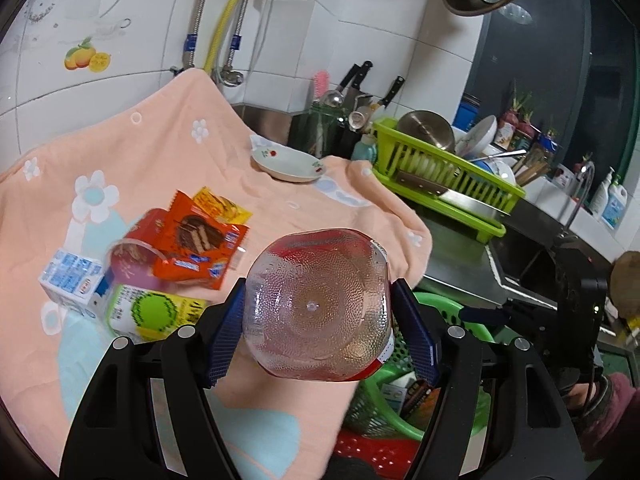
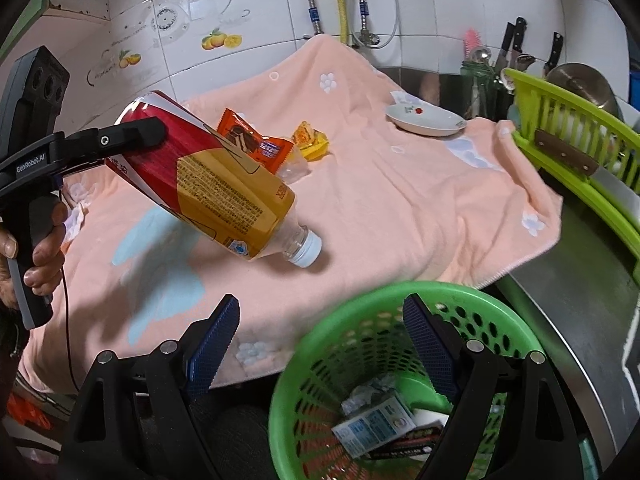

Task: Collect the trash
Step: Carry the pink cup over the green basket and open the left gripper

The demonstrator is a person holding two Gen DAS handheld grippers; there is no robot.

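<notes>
Left tool (image 1: 318, 320): closed around the bottle (image 1: 318, 308), gripped near its base between the blue pads; in the right wrist view the bottle (image 2: 216, 184) is seen held in the air above the towel (image 2: 380, 200), tilted with its white cap (image 2: 310, 250) pointing down toward the basket.
Right tool (image 2: 320, 344): jaws spread wide, nothing between them; it is held above the basket's near rim.
Basket (image 2: 400, 300): green, perforated, placed below the tabletop edge; a blue-and-white carton (image 2: 374, 426) and other wrappers are seen inside.
Tabletop: covered by the peach towel (image 1: 160, 152) with flower prints.
Trash on the towel: an orange biscuit wrapper (image 1: 196, 240), a yellow wrapper (image 1: 222, 204), a blue-and-white carton (image 1: 72, 280), a clear cup (image 1: 132, 264) and a green-and-yellow pack (image 1: 156, 312), grouped closely together.
Plate (image 1: 288, 164): white, set at the far edge of the towel.
Dish rack (image 1: 444, 172): green, beside the towel, filled with dishes.
</notes>
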